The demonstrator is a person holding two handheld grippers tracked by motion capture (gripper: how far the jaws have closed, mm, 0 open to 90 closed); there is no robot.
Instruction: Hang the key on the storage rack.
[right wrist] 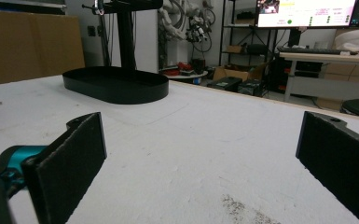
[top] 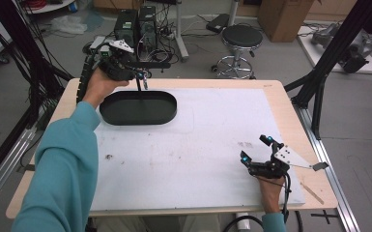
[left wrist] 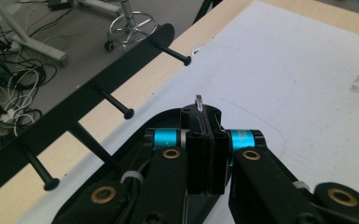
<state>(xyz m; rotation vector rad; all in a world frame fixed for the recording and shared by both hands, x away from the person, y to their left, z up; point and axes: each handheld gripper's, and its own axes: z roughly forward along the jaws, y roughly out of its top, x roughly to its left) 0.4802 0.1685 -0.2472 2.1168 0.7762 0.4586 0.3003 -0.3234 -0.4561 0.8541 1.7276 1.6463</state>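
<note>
The left gripper [left wrist: 206, 122] is held above the far left part of the worktop [top: 275, 92], over the black oval tray [top: 121, 113]. Its jaws are pressed together on a small metal ring [left wrist: 199, 100], whose top loop pokes out above the pads. Just beyond it stands a black rack [left wrist: 70, 109] with a row of knob-tipped pegs [left wrist: 119, 105] pointing toward the white mat [top: 212, 130]. The rack's post rises from the tray. The right gripper [top: 257, 151] rests near the right front edge of the mat, jaws spread wide with nothing between them. No brand or label is readable on the gripper, ring, rack or tray; the far monitor [right wrist: 307, 11] shows text too small to read.
</note>
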